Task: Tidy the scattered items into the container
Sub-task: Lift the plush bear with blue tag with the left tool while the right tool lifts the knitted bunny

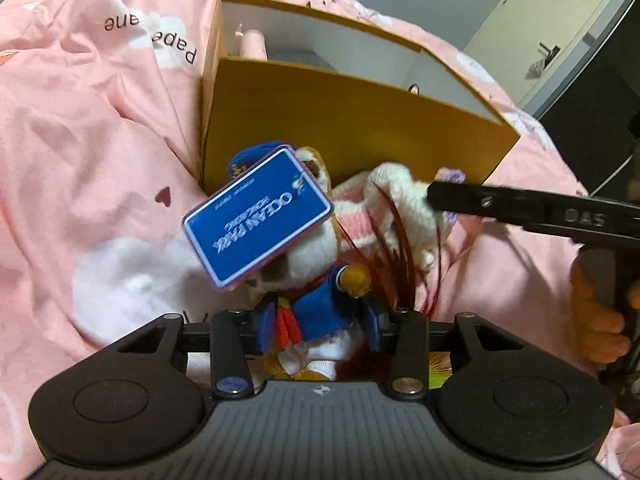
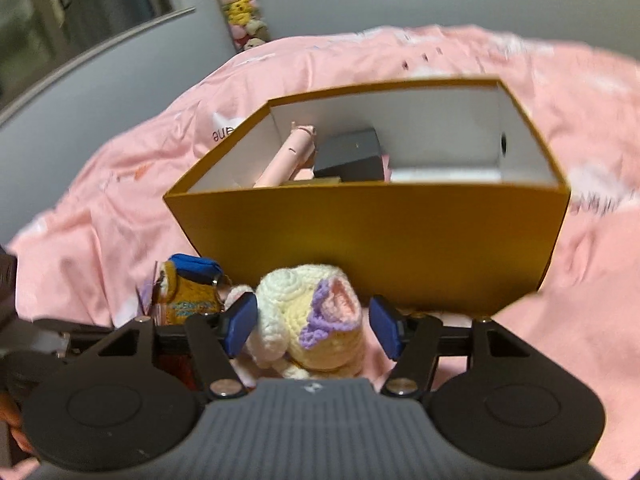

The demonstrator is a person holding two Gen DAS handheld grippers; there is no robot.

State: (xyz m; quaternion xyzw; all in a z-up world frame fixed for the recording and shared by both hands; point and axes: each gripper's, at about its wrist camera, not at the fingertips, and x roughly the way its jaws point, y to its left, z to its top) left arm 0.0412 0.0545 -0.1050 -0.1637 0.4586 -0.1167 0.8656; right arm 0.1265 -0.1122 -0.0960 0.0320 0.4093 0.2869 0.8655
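Apparently left gripper (image 1: 316,320) gripping plush toy (image 1: 320,300), right gripper (image 2: 314,324) parted

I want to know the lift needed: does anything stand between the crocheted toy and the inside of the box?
Yes. The box's near wall rises directly behind the crocheted toy, which lies against its foot between the right gripper's open fingers. The toy must clear that rim; the space just beyond it looks free.
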